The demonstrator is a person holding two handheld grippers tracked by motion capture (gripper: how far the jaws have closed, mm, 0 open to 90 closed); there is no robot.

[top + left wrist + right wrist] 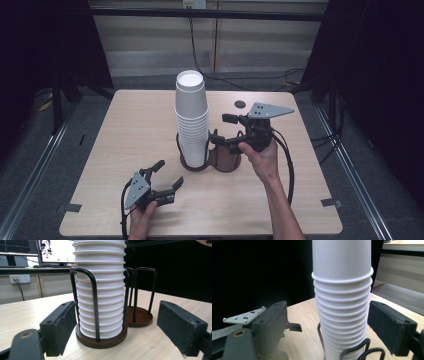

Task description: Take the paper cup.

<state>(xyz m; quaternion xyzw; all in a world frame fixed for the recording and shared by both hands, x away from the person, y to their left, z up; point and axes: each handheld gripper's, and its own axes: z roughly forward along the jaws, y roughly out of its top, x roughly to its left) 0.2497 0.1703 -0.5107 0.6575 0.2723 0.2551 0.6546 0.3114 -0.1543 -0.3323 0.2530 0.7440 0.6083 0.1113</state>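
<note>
A tall stack of white paper cups (192, 120) stands in the left ring of a dark brown two-place cup holder (226, 161) with black wire loops; the right ring is bare. My right gripper (220, 129) hovers just right of the stack, held in a hand, jaws open and pointed at the cups. In the right gripper view the stack (342, 305) rises between the open pads (392, 325) without touching them. My left gripper (169, 175) rests low near the table's front left, open and holding nothing. In its own view it faces the stack (100, 290) and holder (100, 341).
The light wooden table (125, 130) has a small dark round hole (240, 104) at the back right. Cables run across the floor behind. Monitors (37, 248) and a wall socket (20, 278) show past the table in the left gripper view.
</note>
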